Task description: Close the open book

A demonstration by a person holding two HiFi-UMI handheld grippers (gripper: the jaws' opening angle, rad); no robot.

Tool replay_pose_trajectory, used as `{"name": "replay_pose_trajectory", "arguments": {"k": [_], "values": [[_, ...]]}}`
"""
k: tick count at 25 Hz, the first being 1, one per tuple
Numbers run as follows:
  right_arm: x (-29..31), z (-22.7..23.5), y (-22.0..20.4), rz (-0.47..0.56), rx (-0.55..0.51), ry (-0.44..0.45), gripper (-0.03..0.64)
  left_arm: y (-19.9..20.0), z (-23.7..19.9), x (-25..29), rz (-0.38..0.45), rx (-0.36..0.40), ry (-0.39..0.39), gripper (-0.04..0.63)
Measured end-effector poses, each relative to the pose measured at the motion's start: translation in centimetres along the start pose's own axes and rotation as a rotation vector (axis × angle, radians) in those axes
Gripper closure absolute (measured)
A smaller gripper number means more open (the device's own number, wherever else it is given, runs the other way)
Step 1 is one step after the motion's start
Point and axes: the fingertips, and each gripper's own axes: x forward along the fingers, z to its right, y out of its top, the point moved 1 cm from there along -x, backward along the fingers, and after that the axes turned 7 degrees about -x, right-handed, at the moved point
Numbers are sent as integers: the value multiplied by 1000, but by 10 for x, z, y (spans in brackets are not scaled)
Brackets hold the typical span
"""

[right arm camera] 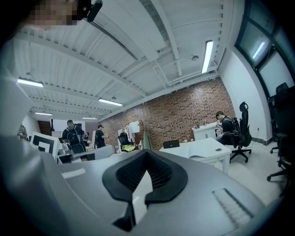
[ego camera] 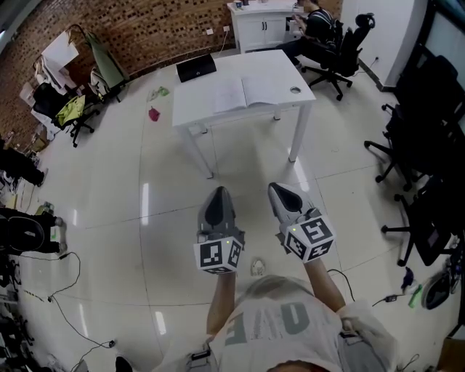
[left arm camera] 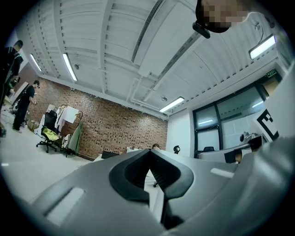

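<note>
The open book (ego camera: 243, 93) lies flat on a white table (ego camera: 283, 69) at the far side of the floor, its pages pale and spread. The right gripper view shows the book (right arm camera: 199, 156) low on that table (right arm camera: 212, 147). My left gripper (ego camera: 218, 196) and right gripper (ego camera: 278, 190) are held side by side over the tiled floor, well short of the table and pointing toward it. Both are shut with nothing between the jaws. In each gripper view, the left gripper (left arm camera: 150, 153) and the right gripper (right arm camera: 147, 152) have their dark ribbed pads meeting at the tip.
A black laptop (ego camera: 196, 67) sits at the table's back left corner, and a small round thing (ego camera: 295, 91) lies to the right of the book. Black office chairs (ego camera: 418, 145) crowd the right side. A person (ego camera: 316, 20) sits at a desk behind the table. Clothes-laden chairs (ego camera: 73, 109) stand at the left.
</note>
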Motion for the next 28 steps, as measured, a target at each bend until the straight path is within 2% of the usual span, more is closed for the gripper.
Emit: {"name": "replay_pose_trajectory", "arguments": {"k": [6, 14, 19, 24, 28], "values": [[13, 3, -3, 15, 31, 34, 615, -3, -8, 13, -8, 34, 1, 580], [36, 15, -26, 21, 174, 32, 612, -14, -29, 28, -35, 83, -23, 580], [58, 27, -43, -17, 230, 18, 612, -27, -54, 43, -73, 57, 7, 580], [103, 61, -57, -41, 292, 22, 612, -42, -74, 80, -95, 62, 19, 580], [154, 106, -66, -49, 292, 7, 612, -58, -93, 125, -103, 62, 21, 580]]}}
